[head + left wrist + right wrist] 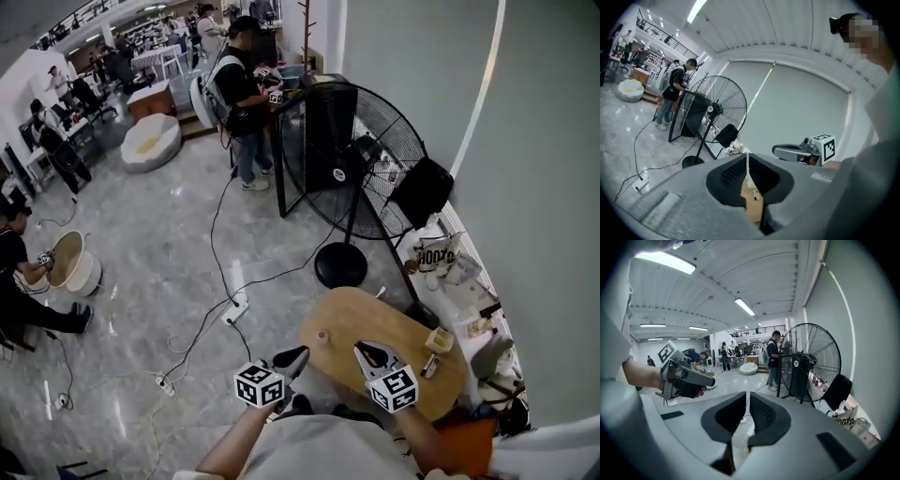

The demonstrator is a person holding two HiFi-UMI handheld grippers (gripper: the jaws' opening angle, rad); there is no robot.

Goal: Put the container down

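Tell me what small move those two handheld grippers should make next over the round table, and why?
Probably just lift both back from the table. The left gripper and right gripper are shut and empty, and the small container already sits on it, so nothing seems left to set down.

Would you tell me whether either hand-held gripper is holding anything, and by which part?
Nothing is held: the left hand-held gripper and right hand-held gripper are both shut and empty.

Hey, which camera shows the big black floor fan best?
Head view: the floor fan shows whole, from grille to round base. The left gripper view shows it whole but smaller; the right gripper view hides its base.
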